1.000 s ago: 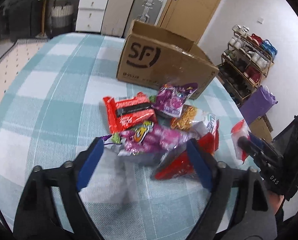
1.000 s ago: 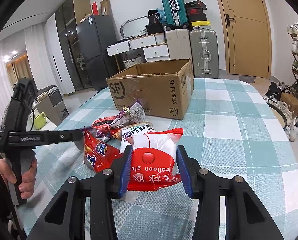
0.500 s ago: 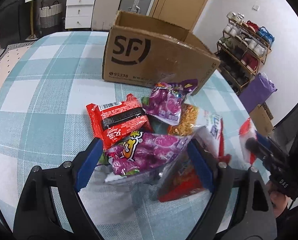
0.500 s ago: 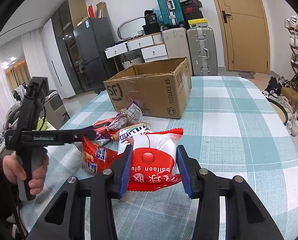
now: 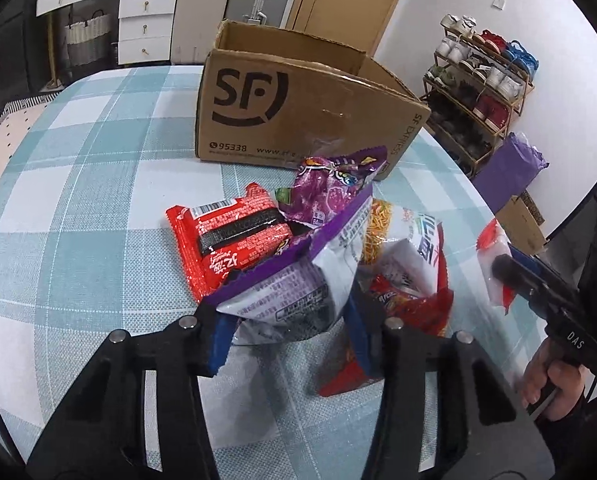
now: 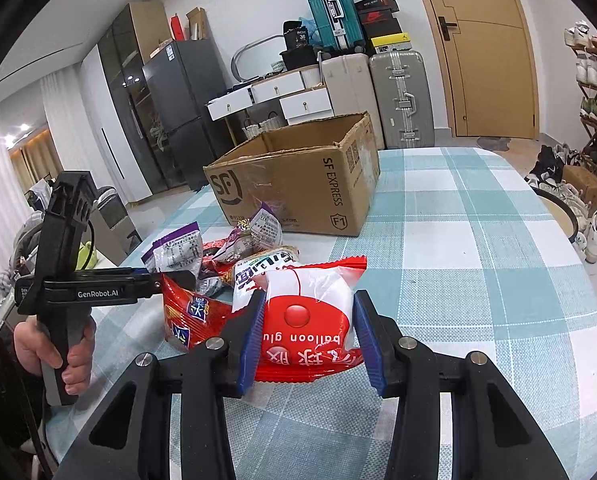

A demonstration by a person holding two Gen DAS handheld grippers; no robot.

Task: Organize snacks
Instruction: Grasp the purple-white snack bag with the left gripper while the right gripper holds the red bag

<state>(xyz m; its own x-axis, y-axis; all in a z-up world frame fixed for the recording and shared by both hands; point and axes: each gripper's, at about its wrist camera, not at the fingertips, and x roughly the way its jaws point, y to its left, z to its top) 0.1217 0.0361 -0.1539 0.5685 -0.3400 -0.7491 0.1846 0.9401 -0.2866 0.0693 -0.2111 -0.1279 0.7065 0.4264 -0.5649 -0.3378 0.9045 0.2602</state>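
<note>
My left gripper (image 5: 288, 330) is shut on a purple and white snack bag (image 5: 294, 280) and holds it tilted up over the pile. The pile holds a red noodle pack (image 5: 226, 240), another purple bag (image 5: 330, 192) and a red and white bag (image 5: 414, 268). My right gripper (image 6: 308, 338) is shut on a red and white "balloon glu" packet (image 6: 310, 312), right of the pile. An open SF cardboard box (image 5: 298, 108) stands behind the pile; it also shows in the right wrist view (image 6: 298, 184).
The table has a teal and white checked cloth (image 6: 478, 240). Suitcases and white drawers (image 6: 378, 92) stand against the far wall. A shoe rack (image 5: 482, 80) stands to the right. A round stool (image 6: 558, 216) stands beyond the table's right edge.
My left gripper has closed in from open onto the purple and white bag and lifted its edge. My right gripper has stayed shut on the red packet.
</note>
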